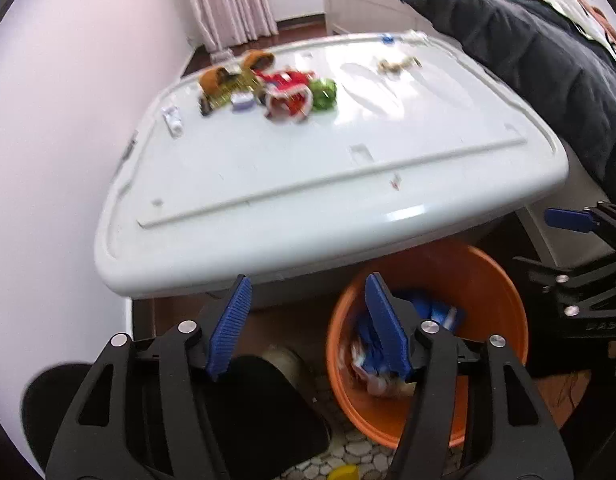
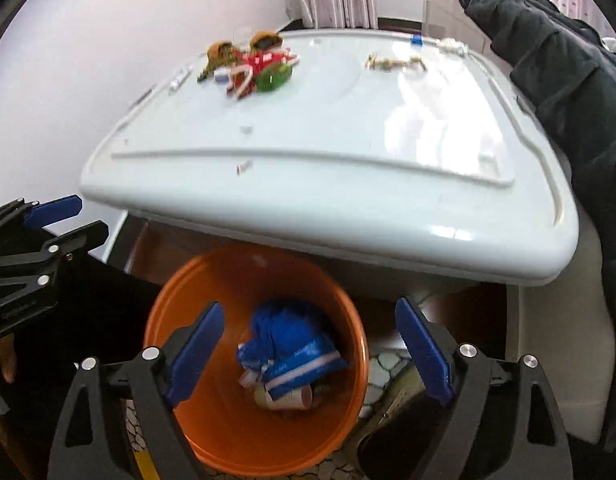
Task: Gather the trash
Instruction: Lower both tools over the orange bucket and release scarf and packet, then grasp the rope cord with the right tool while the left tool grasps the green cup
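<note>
Your right gripper [image 2: 309, 354] hangs over the orange bin [image 2: 212, 432] with its jaws spread wide and nothing between them. Inside the bin lie a crumpled blue wrapper [image 2: 292, 344] and a paper cup [image 2: 294, 398]. Your left gripper [image 1: 308, 328] has its jaws parted about halfway, also empty, and sits at the bin's 9 o'clock edge, partly over the floor.

What is left to collect, as I judge it, lies on the white counter [image 1: 308, 184]. At the far side, toward 11 o'clock from the left wrist, sits a blurred heap: a red and white packet [image 1: 288, 98], a green wrapper [image 1: 323, 94], a gold-and-brown bag [image 1: 224, 84] and a small white-and-lilac piece [image 1: 242, 101], all touching or overlapping. A small white tube [image 1: 172, 119] lies apart at the heap's 8 o'clock. Toward 1 o'clock a thin tan scrap [image 1: 397, 65] lies alone, and a tiny red fleck [image 1: 395, 182] sits near the front edge.

Expect all of this to be light, soft and crinkly, likely slick foil or film. It will crush without harm, so pinch firmly. Take each wrapper at a raised fold or bunched middle, not a flat edge that lies against the glossy counter. The scrap and fleck may slide; come down steeply.
</note>
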`<state>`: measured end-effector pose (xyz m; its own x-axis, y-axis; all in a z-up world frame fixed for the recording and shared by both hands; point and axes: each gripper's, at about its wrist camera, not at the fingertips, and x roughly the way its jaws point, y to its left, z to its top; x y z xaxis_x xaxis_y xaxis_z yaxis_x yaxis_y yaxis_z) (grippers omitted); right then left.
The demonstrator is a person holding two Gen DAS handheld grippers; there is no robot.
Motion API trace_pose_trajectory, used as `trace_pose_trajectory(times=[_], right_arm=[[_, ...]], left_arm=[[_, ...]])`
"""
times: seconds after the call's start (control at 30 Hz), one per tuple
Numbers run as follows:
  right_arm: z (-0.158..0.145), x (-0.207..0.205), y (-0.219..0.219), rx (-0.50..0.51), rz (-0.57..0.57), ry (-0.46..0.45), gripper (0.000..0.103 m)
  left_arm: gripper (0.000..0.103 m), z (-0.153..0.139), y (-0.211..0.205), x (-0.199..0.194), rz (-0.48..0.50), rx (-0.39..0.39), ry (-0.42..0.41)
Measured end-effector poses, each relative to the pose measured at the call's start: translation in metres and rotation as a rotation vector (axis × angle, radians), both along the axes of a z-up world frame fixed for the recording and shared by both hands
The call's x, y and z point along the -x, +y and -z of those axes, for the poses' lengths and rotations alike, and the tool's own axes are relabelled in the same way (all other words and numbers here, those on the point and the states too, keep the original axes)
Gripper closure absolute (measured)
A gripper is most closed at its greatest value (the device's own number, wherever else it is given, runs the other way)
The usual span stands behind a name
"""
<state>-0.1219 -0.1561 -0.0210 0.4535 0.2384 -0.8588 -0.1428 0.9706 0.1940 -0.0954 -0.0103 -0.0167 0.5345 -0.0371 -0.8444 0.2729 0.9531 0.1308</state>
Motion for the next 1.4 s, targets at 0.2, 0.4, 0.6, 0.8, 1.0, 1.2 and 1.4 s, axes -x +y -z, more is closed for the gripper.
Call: trace_pose_trajectory(times=[0.2, 0.4, 0.6, 0.8, 1.0, 1.2, 1.4], right_arm=[[-0.046, -0.059, -0.022, 0.015, 0.042, -0.118, 0.009], [-0.041, -0.165, -0.047, 0.030, 0.108, -0.110, 0.006], [-0.010, -0.249, -0.048, 0.120, 0.097, -0.064, 0.006], [0.013, -0.302, -0.044, 0.120, 0.065, -0.027, 0.006], [0.032, -0.322, -0.041, 0.109, 0.078, 0.025, 0.004], [0.035, -0.324, -0.030, 0.188, 0.054, 0.030, 0.004], [0.037, -0.326, -0.028, 0.198, 0.048, 0.044, 0.004]], left_arm=[[0.040, -0.029, 0.002, -0.040, -0.024, 0.067, -0.063], [0.038, -0.050, -0.008, -0.111, -0.048, 0.135, -0.167], [0.038, -0.034, 0.010, -0.141, -0.139, 0.221, -0.114], [0.038, -0.022, 0.020, -0.147, -0.152, 0.222, -0.076], [0.038, -0.016, 0.025, -0.150, -0.166, 0.242, -0.049], [0.038, -0.015, 0.022, -0.150, -0.143, 0.245, -0.038], [0.038, -0.015, 0.024, -0.149, -0.146, 0.250, -0.036]])
